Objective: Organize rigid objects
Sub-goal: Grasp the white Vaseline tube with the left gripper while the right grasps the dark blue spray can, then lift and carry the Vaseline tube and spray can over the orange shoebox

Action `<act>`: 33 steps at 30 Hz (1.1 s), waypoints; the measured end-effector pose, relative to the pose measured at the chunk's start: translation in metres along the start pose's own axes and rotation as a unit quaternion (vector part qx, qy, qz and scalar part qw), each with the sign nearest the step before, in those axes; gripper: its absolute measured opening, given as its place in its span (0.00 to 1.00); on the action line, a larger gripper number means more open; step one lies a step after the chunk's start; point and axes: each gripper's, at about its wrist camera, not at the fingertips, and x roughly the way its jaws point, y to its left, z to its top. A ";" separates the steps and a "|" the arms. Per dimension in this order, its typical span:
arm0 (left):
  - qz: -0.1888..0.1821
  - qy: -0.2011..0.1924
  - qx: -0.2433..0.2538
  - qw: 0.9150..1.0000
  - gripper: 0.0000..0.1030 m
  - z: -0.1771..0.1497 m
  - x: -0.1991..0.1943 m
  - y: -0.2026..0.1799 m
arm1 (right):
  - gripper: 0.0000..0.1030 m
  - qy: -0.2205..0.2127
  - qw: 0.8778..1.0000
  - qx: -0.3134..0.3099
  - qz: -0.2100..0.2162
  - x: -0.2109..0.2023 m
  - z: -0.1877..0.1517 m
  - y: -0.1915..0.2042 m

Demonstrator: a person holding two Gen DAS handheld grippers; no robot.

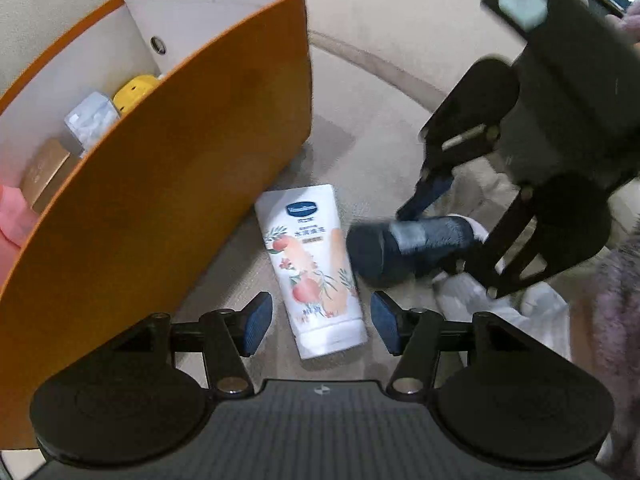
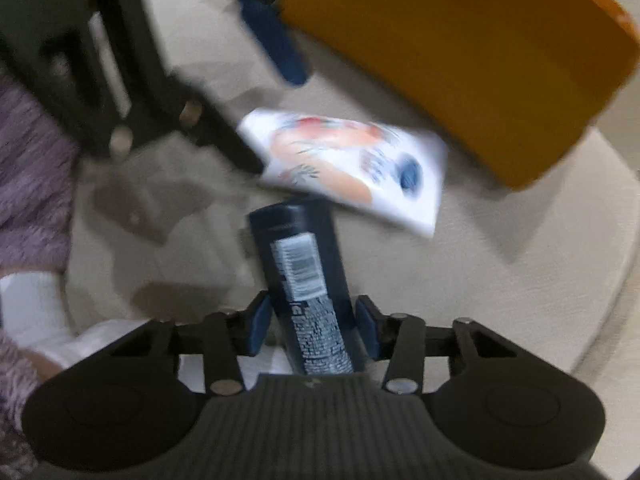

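Two items lie loose on the beige cushioned surface beside an orange box, seen first from the left wrist. The white lotion tube lies flat just beside the box's long outer wall, its crimped end toward the camera. The left tongs point steeply down over that end, jaws apart on either side of the tube; neither blue pad touches it, so nothing is held. To the tube's right lies a dark bottle, its end almost touching the tube. The right tongs straddle the bottle's far end, over a white cloth. Inside the box: a yellow object, a pale wrapped packet, a tan carton, something pink at the frame edge. A fuzzy mauve sleeve shows at right. Right wrist view, blurred: the dark bottle lies lengthwise between the pads of the right tongs, barcode label up. The right-hand pad sits against the bottle; the left-hand pad looks close to it, contact not resolvable, so cannot tell if gripped. Beyond the bottle's far end lies the lotion tube, with the orange box behind it and the left tongs above its crimped end.
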 end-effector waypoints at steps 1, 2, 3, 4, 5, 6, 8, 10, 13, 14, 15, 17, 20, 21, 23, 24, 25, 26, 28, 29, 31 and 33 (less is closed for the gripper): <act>0.007 0.005 -0.018 1.000 0.64 0.001 0.004 0.003 | 0.42 0.000 1.000 0.017 -0.001 -0.002 0.000 -0.006; 0.006 0.009 -0.040 0.999 0.64 0.001 0.008 0.007 | 0.42 -0.001 0.999 0.037 0.001 -0.003 0.000 -0.013; -0.004 0.010 -0.062 0.998 0.62 0.000 0.010 0.011 | 0.42 -0.001 0.999 0.053 0.003 -0.004 -0.001 -0.017; -0.014 0.010 -0.084 0.996 0.55 -0.002 0.011 0.014 | 0.42 -0.001 0.997 0.074 0.007 -0.004 -0.003 -0.024; -0.022 0.010 -0.100 0.995 0.53 -0.003 0.012 0.016 | 0.42 -0.002 0.996 0.092 0.009 -0.005 -0.004 -0.028; -0.028 0.007 -0.111 0.993 0.47 -0.006 0.011 0.016 | 0.42 -0.003 0.994 0.107 0.011 -0.005 -0.004 -0.032; -0.022 0.006 -0.120 0.992 0.45 -0.011 0.007 0.015 | 0.42 -0.006 0.990 0.138 0.014 -0.005 -0.006 -0.038; -0.010 0.011 -0.131 0.991 0.45 -0.019 0.002 0.012 | 0.42 -0.009 0.986 0.164 0.015 -0.005 -0.008 -0.042; 0.008 0.024 -0.163 0.986 0.45 -0.030 -0.006 0.015 | 0.42 -0.018 0.976 0.216 0.013 -0.008 -0.015 -0.051; 0.012 0.028 -0.175 0.984 0.45 -0.034 -0.008 0.015 | 0.42 -0.021 0.973 0.231 0.012 -0.009 -0.016 -0.055; 0.015 0.029 -0.184 0.982 0.45 -0.037 -0.011 0.015 | 0.42 -0.025 0.970 0.242 0.009 -0.010 -0.018 -0.054; 0.024 0.022 -0.187 0.982 0.49 -0.039 -0.013 0.013 | 0.43 -0.031 0.968 0.248 0.002 -0.014 -0.024 -0.055; 0.041 0.010 -0.170 0.985 0.65 -0.035 -0.011 0.006 | 0.45 -0.034 0.967 0.251 -0.004 -0.015 -0.027 -0.049; 0.042 0.004 -0.167 0.985 0.66 -0.033 -0.010 0.004 | 0.46 -0.036 0.966 0.255 -0.004 -0.015 -0.028 -0.048; 0.045 0.001 -0.166 0.985 0.66 -0.027 -0.006 0.003 | 0.46 -0.038 0.962 0.269 -0.003 -0.017 -0.031 -0.047; 0.050 -0.001 -0.166 0.985 0.66 -0.024 -0.004 0.004 | 0.46 -0.039 0.960 0.277 -0.001 -0.015 -0.033 -0.047; 0.059 -0.001 -0.163 0.985 0.66 -0.022 -0.002 0.004 | 0.46 -0.041 0.958 0.283 0.003 -0.015 -0.035 -0.049; 0.069 -0.001 -0.155 0.985 0.66 -0.020 0.000 0.003 | 0.46 -0.043 0.957 0.287 0.005 -0.016 -0.037 -0.050; 0.077 0.000 -0.140 0.987 0.62 -0.017 0.004 0.003 | 0.46 -0.044 0.956 0.289 0.007 -0.015 -0.041 -0.050; 0.076 -0.001 -0.135 0.988 0.61 -0.018 0.005 0.003 | 0.46 -0.043 0.956 0.289 0.007 -0.014 -0.042 -0.051; 0.079 -0.003 -0.126 0.989 0.54 -0.019 0.006 0.000 | 0.47 -0.044 0.956 0.290 0.007 -0.012 -0.044 -0.052; 0.084 -0.007 -0.123 0.989 0.53 -0.020 0.002 0.001 | 0.46 -0.045 0.956 0.290 0.001 -0.010 -0.038 -0.049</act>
